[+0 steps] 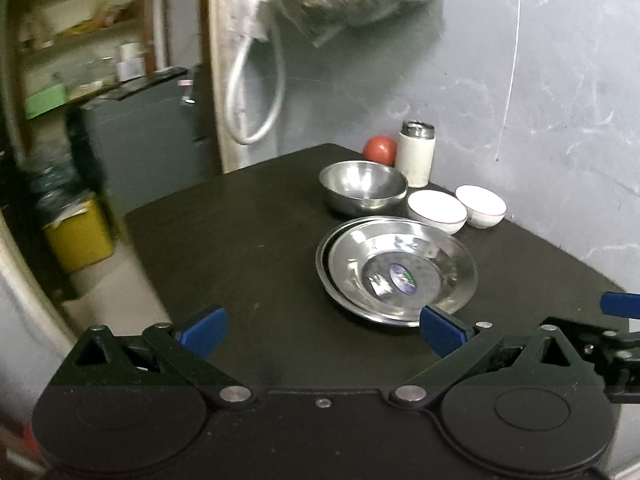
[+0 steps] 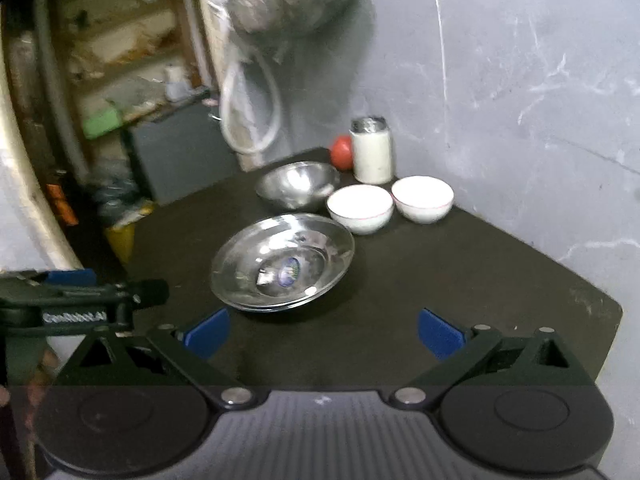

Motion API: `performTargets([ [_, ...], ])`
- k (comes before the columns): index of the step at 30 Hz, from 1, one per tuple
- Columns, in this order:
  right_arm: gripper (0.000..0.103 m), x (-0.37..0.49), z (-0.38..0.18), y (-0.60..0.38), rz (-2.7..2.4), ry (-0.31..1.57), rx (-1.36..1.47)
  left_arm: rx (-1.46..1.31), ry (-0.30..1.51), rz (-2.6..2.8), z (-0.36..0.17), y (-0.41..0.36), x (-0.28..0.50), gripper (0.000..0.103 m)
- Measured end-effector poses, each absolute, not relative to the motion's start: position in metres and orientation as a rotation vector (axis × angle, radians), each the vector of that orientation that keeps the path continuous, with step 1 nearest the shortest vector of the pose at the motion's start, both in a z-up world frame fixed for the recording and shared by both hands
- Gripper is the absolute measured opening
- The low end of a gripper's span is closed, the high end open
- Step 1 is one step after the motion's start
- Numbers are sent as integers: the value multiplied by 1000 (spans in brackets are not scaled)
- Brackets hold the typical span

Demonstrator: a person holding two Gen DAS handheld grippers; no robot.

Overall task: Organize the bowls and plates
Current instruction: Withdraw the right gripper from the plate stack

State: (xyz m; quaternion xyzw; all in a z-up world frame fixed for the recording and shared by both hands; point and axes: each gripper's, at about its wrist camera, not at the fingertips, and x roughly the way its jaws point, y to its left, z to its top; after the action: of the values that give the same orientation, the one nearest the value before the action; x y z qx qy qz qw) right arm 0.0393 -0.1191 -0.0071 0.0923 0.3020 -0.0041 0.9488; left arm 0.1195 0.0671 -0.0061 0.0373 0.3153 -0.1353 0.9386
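Note:
Two steel plates (image 1: 396,268) (image 2: 282,262) lie stacked on the black table (image 1: 248,248) (image 2: 460,280), the top one with a sticker in its middle. Behind them stands a steel bowl (image 1: 362,187) (image 2: 298,185). Two white bowls with a red rim line sit to its right, the nearer white bowl (image 1: 437,212) (image 2: 359,208) beside the farther white bowl (image 1: 480,205) (image 2: 422,198). My left gripper (image 1: 322,334) is open, its right blue pad over the plates' near rim. My right gripper (image 2: 322,332) is open too, hanging near the table's front, right of the plates.
A white flask with a steel top (image 1: 416,152) (image 2: 371,149) and a red round fruit (image 1: 379,149) (image 2: 341,152) stand at the back by the grey wall. A yellow bin (image 1: 78,236) sits on the floor left of the table. The other gripper shows at each view's edge.

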Motion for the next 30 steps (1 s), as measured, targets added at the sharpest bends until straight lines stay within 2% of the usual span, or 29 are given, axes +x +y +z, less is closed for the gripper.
performTargets([
  [8, 103, 1, 1, -147, 156, 601, 191, 95, 697, -108, 0, 45, 31, 102],
  [11, 103, -5, 7, -151, 206, 575, 216, 122, 654, -68, 12, 39, 18, 102],
  [22, 103, 7, 23, -178, 179, 567, 170, 68, 654, -62, 24, 17, 49, 102],
  [30, 103, 26, 21, -190, 98, 604, 139, -16, 674, -103, 6, 15, 92, 102],
])
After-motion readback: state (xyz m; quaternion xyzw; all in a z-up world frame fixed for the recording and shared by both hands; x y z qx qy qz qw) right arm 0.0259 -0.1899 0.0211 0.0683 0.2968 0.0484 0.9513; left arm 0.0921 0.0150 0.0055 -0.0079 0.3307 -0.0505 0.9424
